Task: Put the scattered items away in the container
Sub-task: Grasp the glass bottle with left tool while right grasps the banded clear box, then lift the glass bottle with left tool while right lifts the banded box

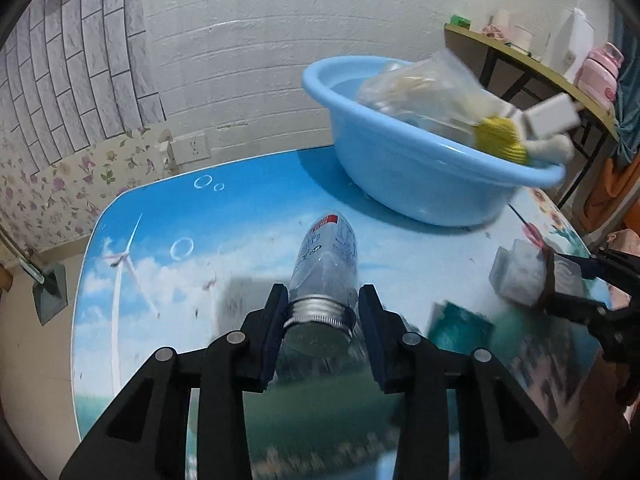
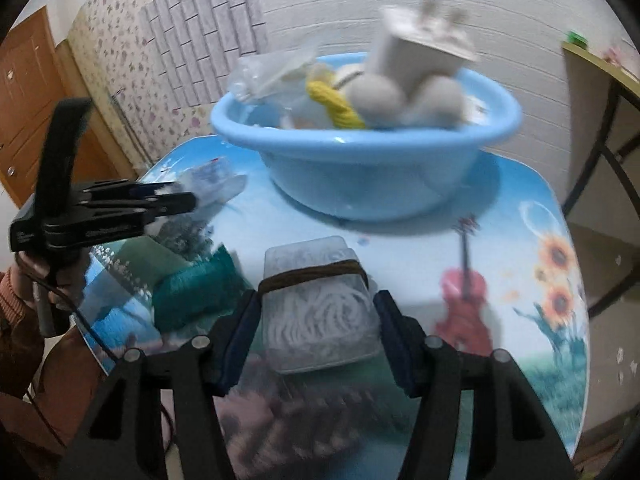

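A clear jar (image 1: 326, 264) with a metal lid lies on the bench (image 1: 160, 248), the left tool (image 1: 322, 312) clamped at its neck. The right tool (image 2: 316, 312) grips a clear box (image 2: 320, 300) of white cord. Both look newly grasped; next comes lifting them into the blue basin (image 2: 360, 168).

We're in a home, prob. a lived-in room: floral wallpaper (image 1: 60, 184), brick-look wall panels (image 1: 76, 60), wooden door (image 2: 28, 92), side shelf (image 1: 532, 64) w/ household bits, printed table (image 1: 240, 216).
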### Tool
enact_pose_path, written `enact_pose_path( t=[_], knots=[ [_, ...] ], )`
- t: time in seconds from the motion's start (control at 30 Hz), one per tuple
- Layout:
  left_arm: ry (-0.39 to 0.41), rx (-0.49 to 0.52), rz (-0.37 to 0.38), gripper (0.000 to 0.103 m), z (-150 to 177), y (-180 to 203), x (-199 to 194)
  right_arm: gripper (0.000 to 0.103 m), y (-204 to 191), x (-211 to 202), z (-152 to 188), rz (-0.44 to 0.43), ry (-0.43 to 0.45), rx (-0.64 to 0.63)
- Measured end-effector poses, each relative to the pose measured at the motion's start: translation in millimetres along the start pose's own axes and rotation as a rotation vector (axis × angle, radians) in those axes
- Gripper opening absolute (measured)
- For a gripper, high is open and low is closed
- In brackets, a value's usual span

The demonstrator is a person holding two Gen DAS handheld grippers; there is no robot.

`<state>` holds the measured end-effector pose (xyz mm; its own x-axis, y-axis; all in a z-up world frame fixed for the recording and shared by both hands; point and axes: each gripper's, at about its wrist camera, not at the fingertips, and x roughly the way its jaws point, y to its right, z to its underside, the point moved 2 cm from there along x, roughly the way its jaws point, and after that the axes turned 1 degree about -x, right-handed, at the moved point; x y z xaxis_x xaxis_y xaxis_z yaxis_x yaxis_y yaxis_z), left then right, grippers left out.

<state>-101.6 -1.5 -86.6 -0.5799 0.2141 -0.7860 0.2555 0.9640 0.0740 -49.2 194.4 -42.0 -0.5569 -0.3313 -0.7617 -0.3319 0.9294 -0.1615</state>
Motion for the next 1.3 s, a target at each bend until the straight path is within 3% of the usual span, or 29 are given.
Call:
enact_pose_path(
  t=[0.13, 0.5, 0.67, 0.93, 1.13, 1.3],
  knots=[
    [-0.005, 0.007, -0.011, 0.036, 20.3, 8.5, -17.6, 0.057, 9.9, -7.5, 13.1, 0.072, -0.022, 0.014],
    [-0.031, -0.011, -0.054, 0.037, 71.5, 9.3, -52.6, 0.057, -1.9, -29.4, 35.2, 0.1, -0.023, 0.002],
    [-0.012, -0.01, -0.09, 0.062, 72.1, 7.7, -55.3, 0.059, -7.2, -29.8, 42.9, 0.124, -0.015, -0.011],
    [-0.039, -0.01, -0.117, 0.062, 70.8, 9.0, -33.3, 0.061, -4.7, -23.5, 40.8, 0.124, -0.004, -0.008],
    [-0.044, -0.03, -0.09, 0.062, 73.8, 6.7, -25.8, 0.063, -7.1, -14.3, 44.0, 0.123, -0.022, -0.023],
    [-0.031, -0.026, -0.086, 0.064, 73.4, 5.7, -24.2, 0.074, -6.8, -14.2, 45.5, 0.096, -0.01, -0.022]
  ],
)
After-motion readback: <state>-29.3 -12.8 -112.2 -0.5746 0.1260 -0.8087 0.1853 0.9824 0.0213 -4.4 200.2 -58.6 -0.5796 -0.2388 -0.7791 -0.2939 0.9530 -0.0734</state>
